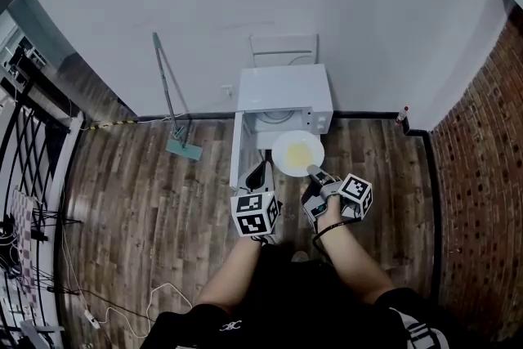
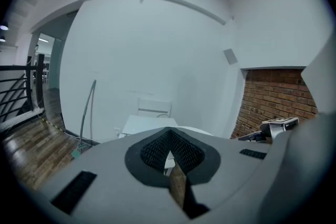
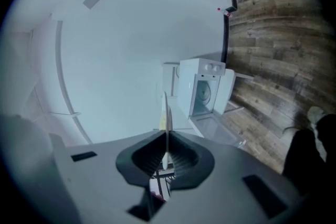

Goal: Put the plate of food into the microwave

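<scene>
A white plate [image 1: 297,153] with yellow food hangs level in front of the open white microwave [image 1: 284,90]. My right gripper [image 1: 315,172] is shut on the plate's near rim. In the right gripper view the plate [image 3: 167,118] shows edge-on between the closed pads of the right gripper [image 3: 166,157], and the microwave [image 3: 202,89] lies ahead with its cavity showing. The microwave door [image 1: 237,147] is swung out to the left. My left gripper [image 1: 260,172] is shut and empty, just right of that door; the left gripper [image 2: 169,152] points towards the microwave top [image 2: 139,124].
A mop [image 1: 167,94] leans on the white wall left of the microwave. A white chair [image 1: 283,49] stands behind it. A brick wall [image 1: 482,176] runs along the right, a black railing [image 1: 24,143] along the left. Cables [image 1: 122,310] lie on the wooden floor.
</scene>
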Action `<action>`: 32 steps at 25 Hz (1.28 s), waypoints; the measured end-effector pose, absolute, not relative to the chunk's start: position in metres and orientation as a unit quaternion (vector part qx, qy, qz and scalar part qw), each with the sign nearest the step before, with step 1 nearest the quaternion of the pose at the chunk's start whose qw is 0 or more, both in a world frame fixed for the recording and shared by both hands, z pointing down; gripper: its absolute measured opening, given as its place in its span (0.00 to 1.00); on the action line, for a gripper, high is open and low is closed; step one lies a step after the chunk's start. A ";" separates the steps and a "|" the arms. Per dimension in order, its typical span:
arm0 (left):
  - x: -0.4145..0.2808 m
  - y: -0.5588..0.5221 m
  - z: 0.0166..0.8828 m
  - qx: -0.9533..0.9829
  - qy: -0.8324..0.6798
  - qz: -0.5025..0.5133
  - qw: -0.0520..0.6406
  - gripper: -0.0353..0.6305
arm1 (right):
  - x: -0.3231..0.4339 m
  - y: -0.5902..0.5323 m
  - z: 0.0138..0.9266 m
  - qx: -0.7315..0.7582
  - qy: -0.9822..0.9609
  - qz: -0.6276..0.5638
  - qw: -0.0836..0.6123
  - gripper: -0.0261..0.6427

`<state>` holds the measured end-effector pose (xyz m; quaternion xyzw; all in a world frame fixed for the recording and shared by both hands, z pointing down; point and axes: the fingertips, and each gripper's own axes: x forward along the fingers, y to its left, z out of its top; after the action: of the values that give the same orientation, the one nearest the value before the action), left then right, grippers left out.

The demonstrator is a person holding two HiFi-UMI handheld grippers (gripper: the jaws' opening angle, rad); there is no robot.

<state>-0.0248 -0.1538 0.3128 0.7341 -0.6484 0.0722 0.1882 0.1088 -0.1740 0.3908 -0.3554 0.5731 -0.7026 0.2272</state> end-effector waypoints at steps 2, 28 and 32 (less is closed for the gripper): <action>-0.030 -0.165 0.314 0.731 -0.652 0.069 0.189 0.05 | 0.107 -0.184 0.396 -0.358 0.571 -0.704 0.221 0.08; -0.114 -0.415 0.361 0.744 -0.629 0.056 0.217 0.05 | 0.047 -0.411 0.432 -0.370 0.581 -0.686 0.232 0.08; -0.120 -0.426 0.379 0.733 -0.641 0.051 0.223 0.05 | 0.043 -0.419 0.437 -0.358 0.600 -0.680 0.224 0.08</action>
<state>-0.1198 -0.4256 0.3790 0.7328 -0.6407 0.0505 0.2234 0.0434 -0.4191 0.4368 -0.3578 0.5997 -0.6800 0.2235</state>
